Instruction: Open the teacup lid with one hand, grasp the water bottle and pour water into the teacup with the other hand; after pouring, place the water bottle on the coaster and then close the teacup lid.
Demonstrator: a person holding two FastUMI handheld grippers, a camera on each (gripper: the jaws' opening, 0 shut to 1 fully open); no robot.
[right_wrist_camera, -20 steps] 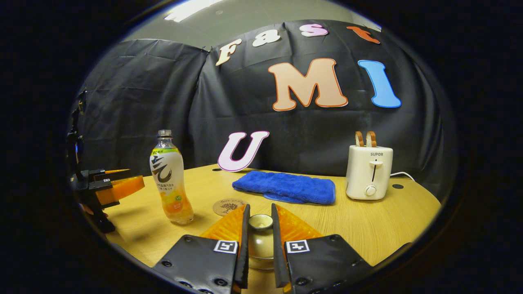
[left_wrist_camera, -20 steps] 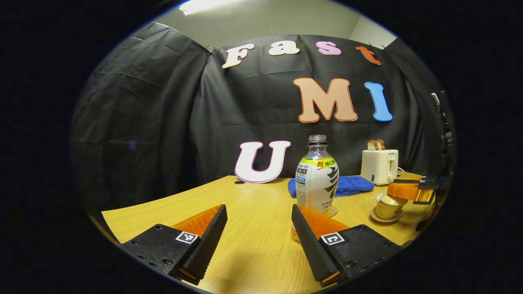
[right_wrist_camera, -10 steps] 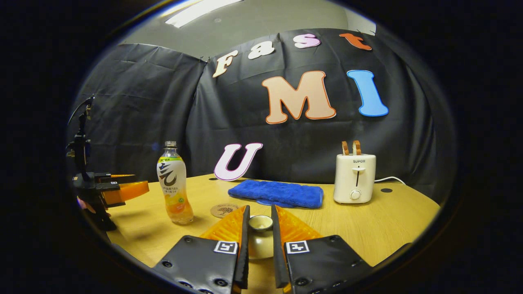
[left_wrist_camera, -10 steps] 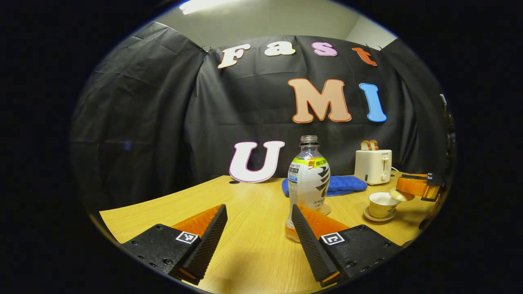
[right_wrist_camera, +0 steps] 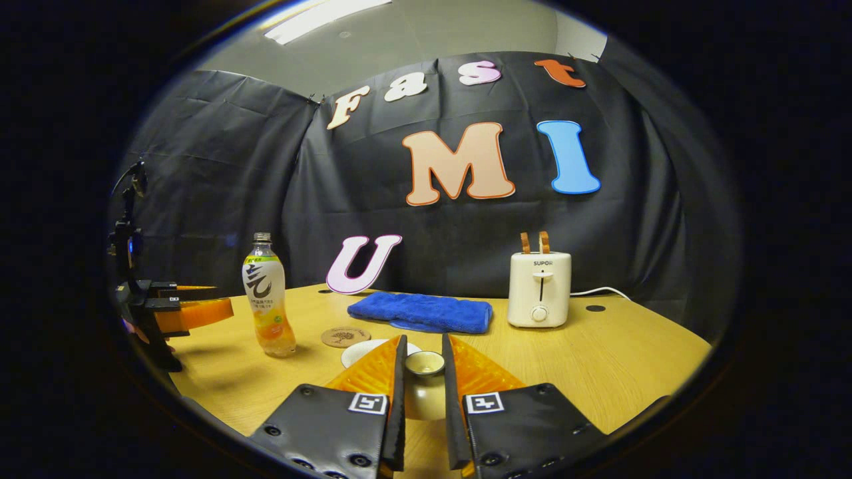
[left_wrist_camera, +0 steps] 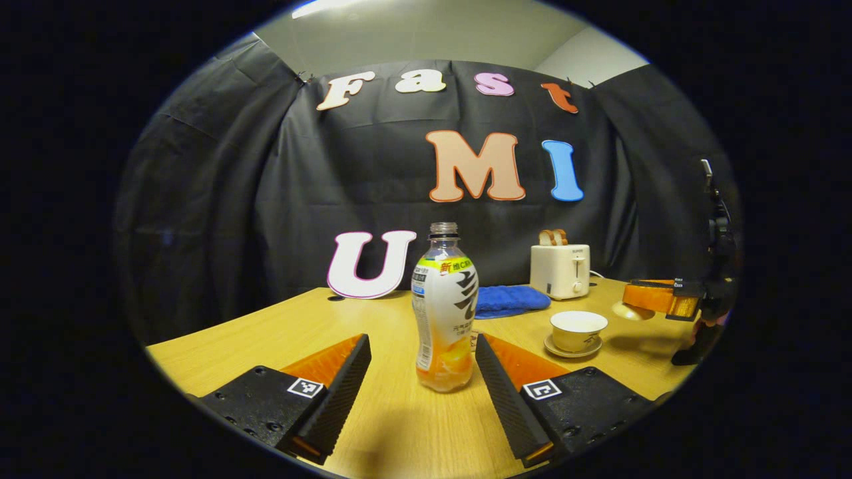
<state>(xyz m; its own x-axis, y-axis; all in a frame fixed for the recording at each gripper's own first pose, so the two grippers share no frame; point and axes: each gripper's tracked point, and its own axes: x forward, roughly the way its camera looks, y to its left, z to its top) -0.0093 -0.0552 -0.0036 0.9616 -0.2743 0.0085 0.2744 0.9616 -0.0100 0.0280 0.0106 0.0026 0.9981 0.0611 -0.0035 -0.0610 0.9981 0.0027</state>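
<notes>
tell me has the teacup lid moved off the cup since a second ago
Yes. The right tool carried the lid off the teacup, away from the toaster.

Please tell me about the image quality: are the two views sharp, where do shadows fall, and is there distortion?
Left gripper view: sharp; the bottle is crisp between the open fingers, a soft shadow lies beside the teacup, and the table edge bows from the fisheye. Right gripper view: sharp too; the lid held in the right gripper is clear, a ceiling light glares at the top, and the toaster looks undistorted.
</notes>
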